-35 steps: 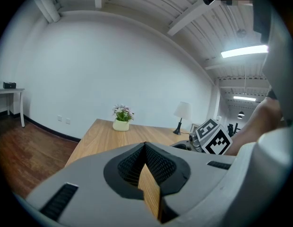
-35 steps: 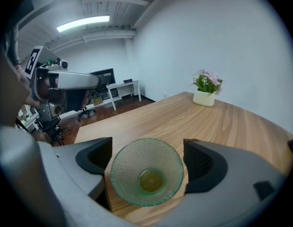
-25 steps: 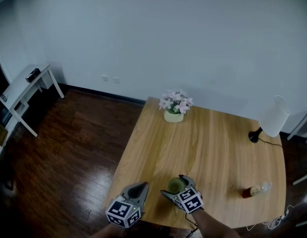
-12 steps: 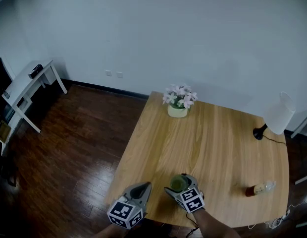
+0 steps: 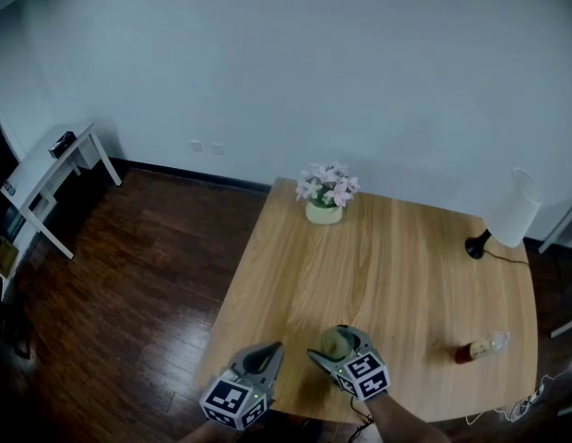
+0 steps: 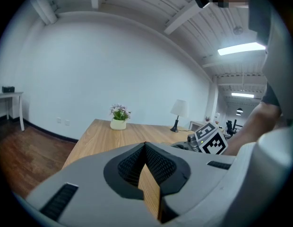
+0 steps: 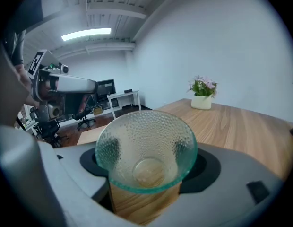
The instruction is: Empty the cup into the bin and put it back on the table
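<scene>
Right claw (image 5: 333,342), jaws just closing, is gripping the cup (image 7: 145,150) at the table's (image 5: 397,257) six o'clock edge — emptying and returning are remaining; left claw (image 5: 273,349) is resting shut.

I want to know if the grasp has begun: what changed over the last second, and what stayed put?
The right hand-held gripper has just been closing its jaws around the cup, and the pads now look pressed on its sides. Any lift is too slight to tell. The left hand-held gripper stayed shut and empty beside it. The flowers, lamp and bottle kept their places on the table.
</scene>
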Demonstrator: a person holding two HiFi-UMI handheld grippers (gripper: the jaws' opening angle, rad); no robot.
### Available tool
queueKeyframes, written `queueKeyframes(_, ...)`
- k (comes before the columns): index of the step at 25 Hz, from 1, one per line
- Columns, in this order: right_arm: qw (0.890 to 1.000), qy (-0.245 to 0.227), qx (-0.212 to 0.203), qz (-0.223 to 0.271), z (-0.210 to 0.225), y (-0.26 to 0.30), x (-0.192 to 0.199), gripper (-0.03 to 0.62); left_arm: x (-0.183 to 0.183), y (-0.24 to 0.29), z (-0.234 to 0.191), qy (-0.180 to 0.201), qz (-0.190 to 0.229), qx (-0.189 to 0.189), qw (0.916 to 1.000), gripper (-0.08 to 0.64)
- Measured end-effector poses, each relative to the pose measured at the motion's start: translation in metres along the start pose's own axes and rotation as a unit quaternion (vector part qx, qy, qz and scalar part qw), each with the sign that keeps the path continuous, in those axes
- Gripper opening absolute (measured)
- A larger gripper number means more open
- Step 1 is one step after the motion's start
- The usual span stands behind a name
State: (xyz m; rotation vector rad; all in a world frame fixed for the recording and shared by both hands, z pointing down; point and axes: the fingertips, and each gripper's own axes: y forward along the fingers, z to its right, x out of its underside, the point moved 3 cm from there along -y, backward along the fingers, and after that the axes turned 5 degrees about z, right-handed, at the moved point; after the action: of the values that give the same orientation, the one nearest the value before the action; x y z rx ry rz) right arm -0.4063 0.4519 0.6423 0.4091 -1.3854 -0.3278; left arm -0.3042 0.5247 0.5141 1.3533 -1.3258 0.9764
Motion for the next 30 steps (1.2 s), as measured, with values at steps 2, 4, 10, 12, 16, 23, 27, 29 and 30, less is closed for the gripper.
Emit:
queueKeyframes(2, 1.000, 0.000, 0.004, 0.016, 0.000, -0.014, -0.017, 0.403, -0.010, 0.002, 0.007, 0.010, 0.011, 0.014, 0.9998, 0.005)
queueKeyframes(4, 1.000, -0.001, 0.011, 0.026, 0.000, -0.028, -0.033, 0.402, -0.020, 0.003, 0.009, -0.001, 0.020, 0.018, 0.9996, 0.005)
queueKeyframes(10, 0.998, 0.003, 0.034, 0.056, -0.002, -0.075, -0.081, 0.402, -0.040, 0.004, 0.020, -0.009, 0.038, 0.028, 0.9988, 0.005)
queueKeyframes(12, 0.997, 0.005, 0.043, 0.065, -0.002, -0.095, -0.096, 0.402, -0.048, 0.006, 0.027, -0.016, 0.048, 0.030, 0.9983, 0.005)
queueKeyframes(16, 0.995, 0.004, 0.051, 0.084, -0.006, -0.132, -0.122, 0.400, -0.061, 0.010, 0.045, -0.022, 0.066, 0.044, 0.9966, 0.005)
queueKeyframes(23, 0.992, -0.017, 0.089, 0.083, -0.007, -0.196, -0.138, 0.400, -0.081, 0.031, 0.099, -0.010, 0.078, 0.112, 0.9906, 0.005)
queueKeyframes(27, 0.989, -0.009, 0.118, 0.092, -0.004, -0.231, -0.135, 0.400, -0.091, 0.042, 0.137, -0.006, 0.088, 0.157, 0.9836, 0.005)
queueKeyframes(29, 0.987, -0.005, 0.131, 0.096, -0.006, -0.250, -0.133, 0.400, -0.098, 0.044, 0.155, -0.001, 0.102, 0.180, 0.9784, 0.005)
queueKeyframes(30, 0.986, -0.004, 0.136, 0.095, -0.007, -0.259, -0.131, 0.400, -0.101, 0.045, 0.163, 0.002, 0.110, 0.188, 0.9759, 0.005)
